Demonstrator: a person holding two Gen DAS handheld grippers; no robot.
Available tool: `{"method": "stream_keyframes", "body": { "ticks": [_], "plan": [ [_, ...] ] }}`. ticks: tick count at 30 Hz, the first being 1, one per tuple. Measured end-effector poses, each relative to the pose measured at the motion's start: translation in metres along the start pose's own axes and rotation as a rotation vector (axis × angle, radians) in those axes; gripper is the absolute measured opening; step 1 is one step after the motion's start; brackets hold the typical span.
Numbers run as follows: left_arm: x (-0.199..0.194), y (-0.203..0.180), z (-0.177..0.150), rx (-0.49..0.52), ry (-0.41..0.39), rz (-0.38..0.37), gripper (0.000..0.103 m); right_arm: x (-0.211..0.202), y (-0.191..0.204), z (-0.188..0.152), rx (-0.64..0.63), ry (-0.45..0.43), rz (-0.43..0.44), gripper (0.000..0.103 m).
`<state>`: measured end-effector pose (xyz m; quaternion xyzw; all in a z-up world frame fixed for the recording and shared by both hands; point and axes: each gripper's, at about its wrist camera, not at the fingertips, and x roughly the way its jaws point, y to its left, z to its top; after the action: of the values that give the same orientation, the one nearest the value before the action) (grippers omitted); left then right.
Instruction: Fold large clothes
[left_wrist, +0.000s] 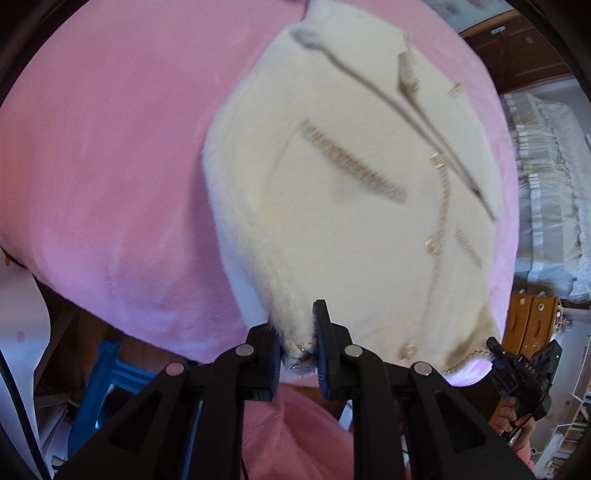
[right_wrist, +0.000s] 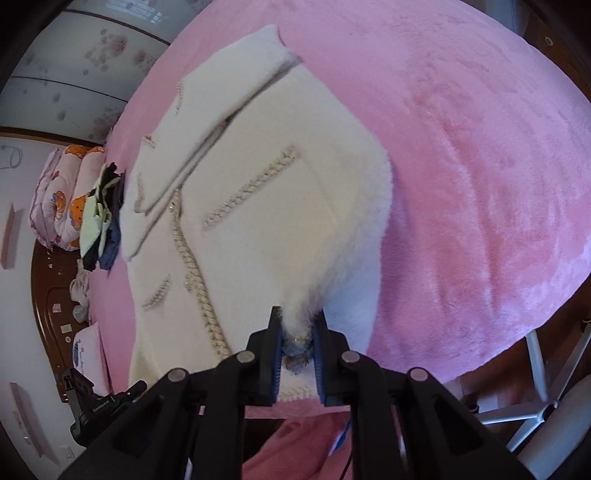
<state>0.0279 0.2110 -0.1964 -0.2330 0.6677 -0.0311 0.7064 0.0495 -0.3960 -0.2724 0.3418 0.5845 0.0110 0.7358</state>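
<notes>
Both tongs (left_wrist: 298, 345) (right_wrist: 298, 349) clamped on jacket (left_wrist: 332, 184) hem

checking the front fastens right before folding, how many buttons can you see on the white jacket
3 in the left wrist view, all along the front edge of the white jacket: upper button, middle button, and lowest button near the hem. More may be hidden under the lapel.

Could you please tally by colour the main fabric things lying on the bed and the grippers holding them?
White: 1, the fluffy white jacket with gold chain trim
Pink: 1, the plush pink blanket under it
Black: 2, the left gripper and right gripper, each shut on the jacket's hem
Total: 4
</notes>
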Motion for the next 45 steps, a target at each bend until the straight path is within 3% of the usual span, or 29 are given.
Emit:
{"method": "stream_keyframes", "body": {
  "ticks": [9, 17, 23, 29, 36, 39, 45],
  "plan": [
    [-0.065, -0.054, 0.043, 0.068, -0.115, -0.135, 0.012, -0.033, 0.045, 0.035, -0.014, -0.051, 0.157, 0.013],
    [-0.111, -0.067, 0.098, 0.006, -0.207, -0.218, 0.012, -0.071, 0.068, 0.086, 0.089, -0.158, 0.249, 0.013],
    [-0.130, -0.068, 0.154, -0.025, -0.227, -0.296, 0.012, -0.100, 0.085, 0.129, 0.107, -0.272, 0.227, 0.013],
    [-0.138, -0.072, 0.209, -0.056, -0.281, -0.307, 0.012, -0.116, 0.102, 0.178, 0.091, -0.386, 0.227, 0.012],
    [-0.127, -0.078, 0.273, -0.112, -0.402, -0.289, 0.012, -0.106, 0.112, 0.250, 0.069, -0.444, 0.215, 0.012],
    [-0.107, -0.087, 0.303, -0.128, -0.425, -0.285, 0.012, -0.081, 0.116, 0.284, 0.071, -0.431, 0.223, 0.012],
    [-0.053, -0.108, 0.363, -0.147, -0.434, -0.202, 0.012, -0.012, 0.119, 0.346, 0.108, -0.387, 0.190, 0.012]
  ]
}}
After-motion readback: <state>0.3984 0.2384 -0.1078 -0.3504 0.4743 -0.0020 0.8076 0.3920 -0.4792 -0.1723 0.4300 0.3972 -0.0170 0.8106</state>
